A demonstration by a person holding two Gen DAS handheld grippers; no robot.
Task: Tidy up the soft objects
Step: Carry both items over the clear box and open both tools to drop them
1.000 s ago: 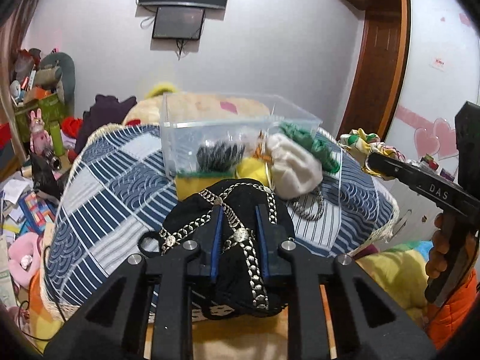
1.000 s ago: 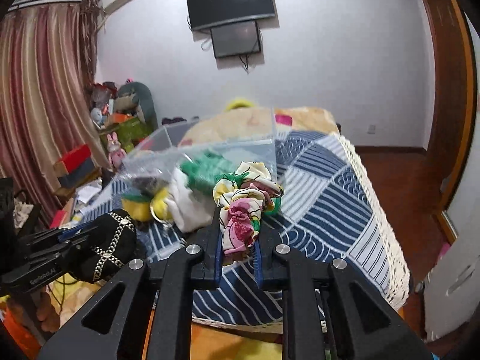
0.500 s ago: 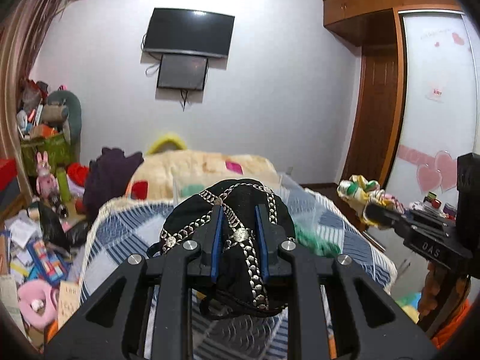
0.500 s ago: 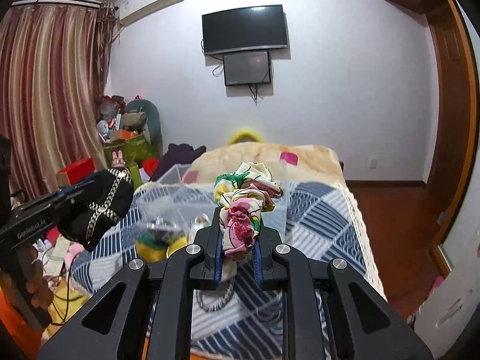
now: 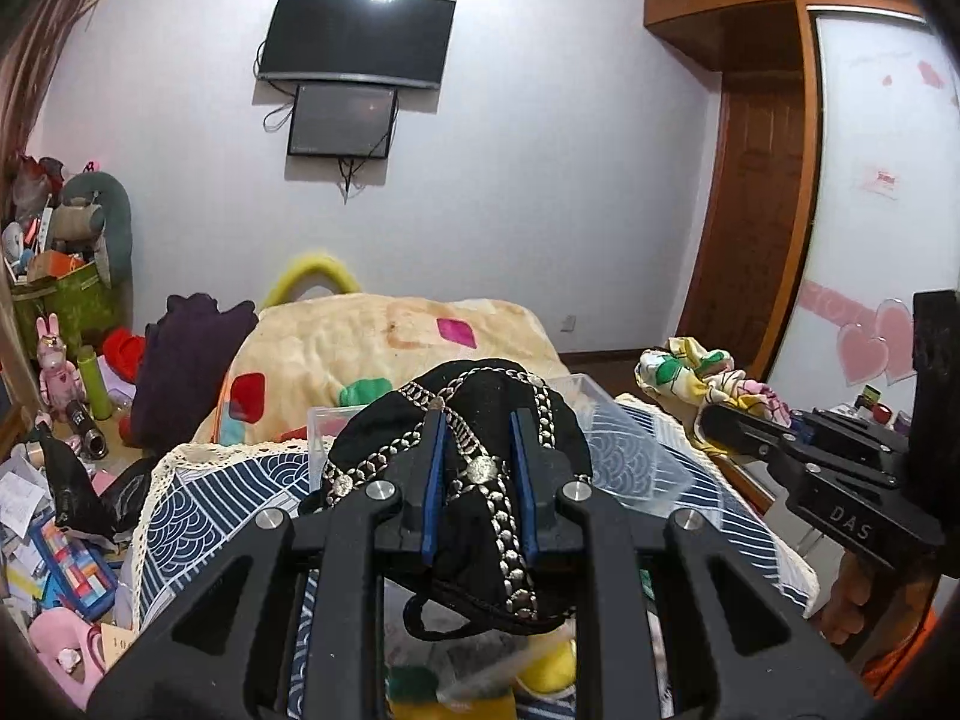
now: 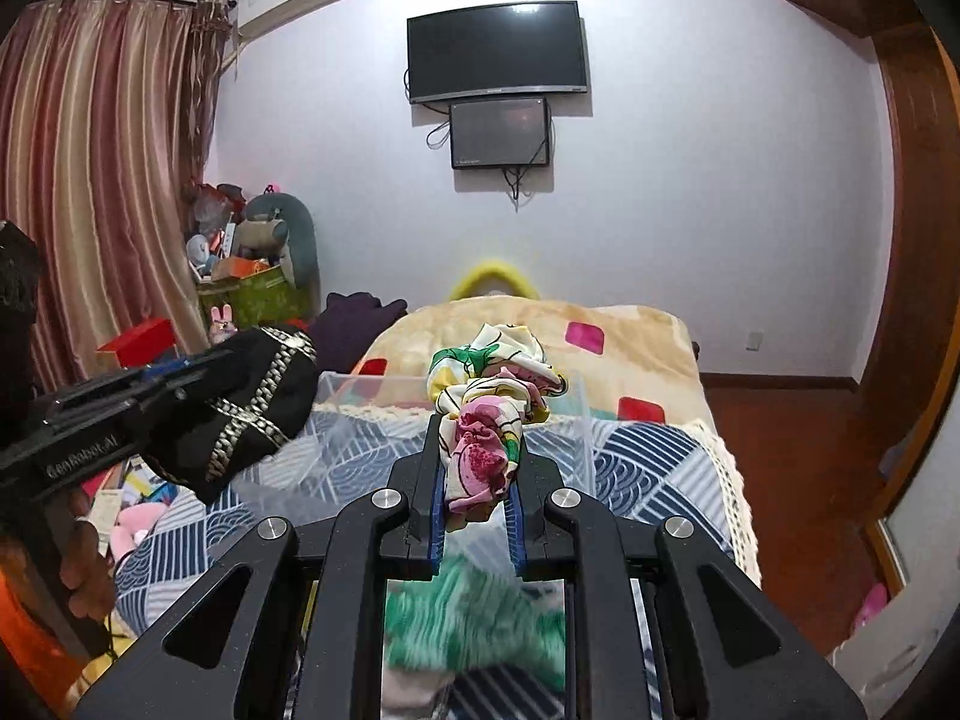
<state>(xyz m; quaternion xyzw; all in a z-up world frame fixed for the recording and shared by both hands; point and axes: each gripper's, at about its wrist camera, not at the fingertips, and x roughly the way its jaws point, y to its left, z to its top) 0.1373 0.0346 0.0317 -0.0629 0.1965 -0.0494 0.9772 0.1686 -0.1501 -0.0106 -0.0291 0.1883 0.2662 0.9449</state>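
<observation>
The left gripper [image 5: 474,483] is clenched on the black cap [image 5: 480,420], the right gripper [image 6: 477,495] on the floral scrunchie [image 6: 489,414], both above the clear bin [image 6: 576,420]. Releasing off-centre could drop either onto the bed [image 6: 660,456].

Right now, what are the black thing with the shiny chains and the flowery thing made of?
The black hat in the left hand-held gripper looks like soft matte fabric; it sags, and its silvery chain trim glints, so probably metal or metal-look plastic. The floral scarf in the right hand-held gripper seems thin, smooth cloth, maybe satin, since it bunches into fine, slightly shiny folds.
</observation>
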